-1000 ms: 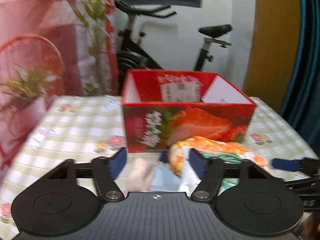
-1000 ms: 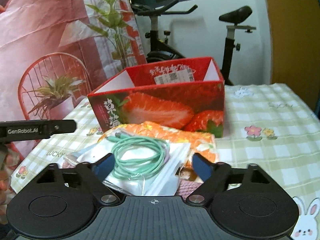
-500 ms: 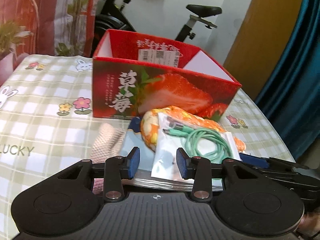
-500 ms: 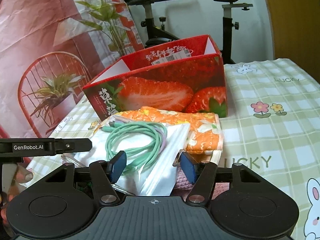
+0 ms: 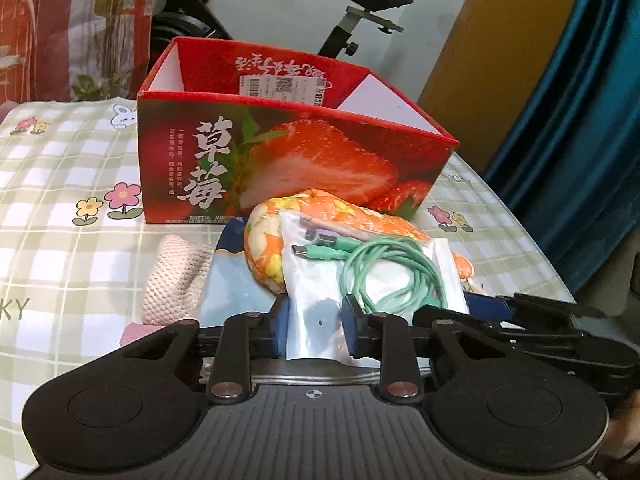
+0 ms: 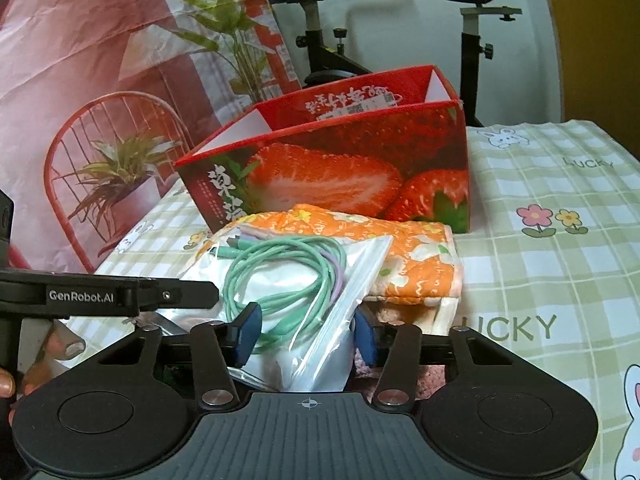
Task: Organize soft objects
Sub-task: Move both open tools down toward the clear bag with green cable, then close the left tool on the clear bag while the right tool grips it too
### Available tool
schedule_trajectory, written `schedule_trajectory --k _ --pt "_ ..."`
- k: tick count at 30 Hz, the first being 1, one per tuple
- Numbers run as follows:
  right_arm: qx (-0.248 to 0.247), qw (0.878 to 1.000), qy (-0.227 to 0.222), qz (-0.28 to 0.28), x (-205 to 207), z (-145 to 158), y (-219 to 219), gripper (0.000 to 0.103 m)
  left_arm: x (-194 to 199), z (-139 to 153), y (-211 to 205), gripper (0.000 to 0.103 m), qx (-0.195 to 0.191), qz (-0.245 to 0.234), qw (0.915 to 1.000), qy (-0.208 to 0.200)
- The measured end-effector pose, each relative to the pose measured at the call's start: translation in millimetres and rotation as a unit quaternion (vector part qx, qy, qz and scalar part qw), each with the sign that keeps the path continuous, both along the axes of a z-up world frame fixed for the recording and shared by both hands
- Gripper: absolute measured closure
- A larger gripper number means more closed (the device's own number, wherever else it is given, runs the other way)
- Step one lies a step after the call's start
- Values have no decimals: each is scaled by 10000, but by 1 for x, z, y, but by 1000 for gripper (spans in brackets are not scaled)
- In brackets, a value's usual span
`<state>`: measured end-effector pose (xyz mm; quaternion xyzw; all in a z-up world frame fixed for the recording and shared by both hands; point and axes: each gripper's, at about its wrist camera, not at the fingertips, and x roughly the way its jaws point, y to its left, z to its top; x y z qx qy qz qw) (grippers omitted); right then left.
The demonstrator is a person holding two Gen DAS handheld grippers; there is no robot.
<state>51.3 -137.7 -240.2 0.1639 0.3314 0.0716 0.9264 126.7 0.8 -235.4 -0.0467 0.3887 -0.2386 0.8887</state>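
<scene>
Table: covered by a green-and-white check cloth [image 6: 560, 280] printed with flowers, rabbits and the word LUCKY.
Room: exercise bike [image 5: 352, 12] behind the table against a pale wall; teal curtain [image 5: 580, 140] and an ochre panel to the right; red-patterned hanging with a printed chair and plants to the left.
Box: red cardboard strawberry box [image 5: 280, 168], open top, white inner walls, a shipping label on the far inner wall; its floor is not visible, so contents cannot be told.
Soft pile: lies on the table in front of the box, touching or just short of its front face.
Orange item: padded floral fabric [image 6: 408, 256], quilted, folded flat.
Pink item: knitted piece [image 5: 176, 276], nubbly, left of the pile.
Bag: clear, glossy plastic pouch [image 5: 316, 312] on top of the orange fabric, holding a coiled mint-green cable [image 6: 280, 276] with a lilac strand.
Left tool [image 5: 314, 330]: blue pads closed in on the near edge of the pouch, gripping it.
Right tool [image 6: 306, 334]: pads partly apart, straddling the pouch's other end; contact cannot be told.
</scene>
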Motion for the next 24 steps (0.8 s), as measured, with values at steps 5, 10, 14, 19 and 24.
schedule_trajectory --k 5,10,14,19,24 --pt "1 10000 -64 22 -1 2 -1 59 -2 2 0 75 -126 -46 9999 -4" --pt "-16 9998 -159 73 -3 5 1 60 -6 5 0 75 -170 -76 9998 -75" --pt "-74 9998 -142 113 -3 5 2 63 2 0 7 74 -170 222 9996 90" --pt "-146 9997 -170 116 -4 6 4 72 7 -4 16 76 -441 330 9982 238" --pt "-322 9985 -332 292 -7 10 9 81 -1 -3 13 86 -345 321 9988 114"
